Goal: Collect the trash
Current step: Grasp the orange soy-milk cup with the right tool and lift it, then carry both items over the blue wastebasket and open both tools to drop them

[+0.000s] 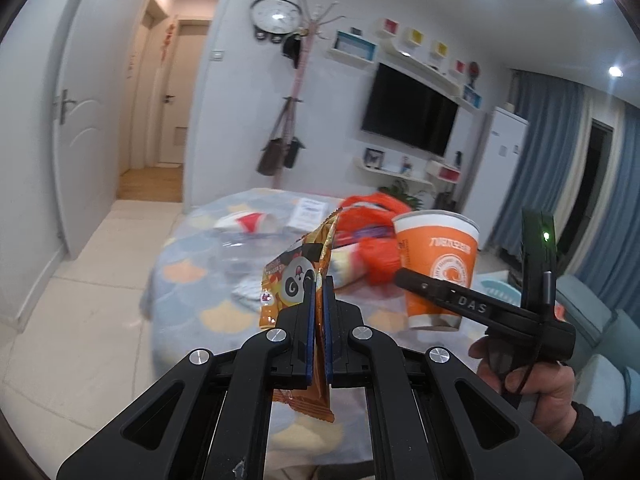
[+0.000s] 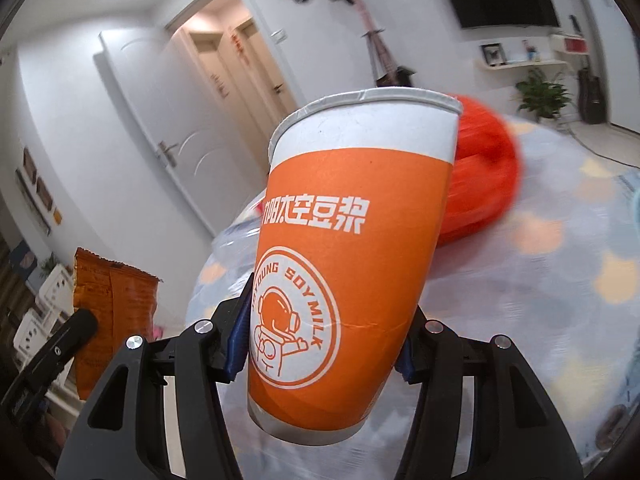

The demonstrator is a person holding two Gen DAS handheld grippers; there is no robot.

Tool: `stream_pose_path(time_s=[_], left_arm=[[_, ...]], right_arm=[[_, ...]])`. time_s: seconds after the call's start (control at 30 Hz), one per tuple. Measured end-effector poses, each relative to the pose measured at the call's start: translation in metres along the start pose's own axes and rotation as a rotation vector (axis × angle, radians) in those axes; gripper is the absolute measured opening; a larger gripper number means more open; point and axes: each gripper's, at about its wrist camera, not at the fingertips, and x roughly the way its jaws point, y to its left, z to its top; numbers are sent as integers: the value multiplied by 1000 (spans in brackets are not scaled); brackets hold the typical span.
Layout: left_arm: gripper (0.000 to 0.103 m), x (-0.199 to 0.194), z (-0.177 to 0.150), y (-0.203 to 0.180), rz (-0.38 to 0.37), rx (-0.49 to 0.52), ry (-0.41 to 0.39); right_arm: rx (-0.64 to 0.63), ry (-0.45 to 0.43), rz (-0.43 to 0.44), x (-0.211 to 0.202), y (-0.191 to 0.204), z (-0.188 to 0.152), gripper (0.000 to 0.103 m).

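Left gripper (image 1: 319,300): blue pads pressed together on an orange snack wrapper (image 1: 298,280), panda face printed on its front, wrapper standing upright above the jaws and hanging out beneath them.
Right gripper (image 2: 320,344): fingers partway apart, clamped on the lower half of an orange-and-white paper cup (image 2: 344,264); blue pads against both flanks, cup tilted slightly, held clear of the tabletop.
Cup lettering: "SOYMILK" around a round astronaut emblem, white band under the rim.
Right hand (image 1: 532,376): wrapped around the black handle at the right edge of the left wrist view, dark sleeve at the wrist.
Table (image 1: 192,280): round, covered in a pale blue cloth with orange and yellow scale pattern.
Still on the table: red plastic bag (image 1: 372,240) near the far side, behind the cup; crumpled white-and-red wrapper (image 1: 248,222) to its left; flat white paper (image 1: 306,210) by the far edge.
Backdrop: wall-mounted television (image 1: 410,116), clock (image 1: 276,14), coat stand (image 1: 294,92), open white door (image 1: 76,108) to a hallway.
Sharpness: table and bag blurred in both views.
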Motion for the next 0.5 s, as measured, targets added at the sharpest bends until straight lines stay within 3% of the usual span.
stream_pose_path(time_s=[0.37, 0.5], left_arm=[[2, 59, 20, -99, -191, 137, 42], [2, 85, 30, -143, -295, 179, 62]], right_arm=[[106, -164, -130, -70, -109, 10, 53], [156, -228, -184, -93, -152, 10, 53]])
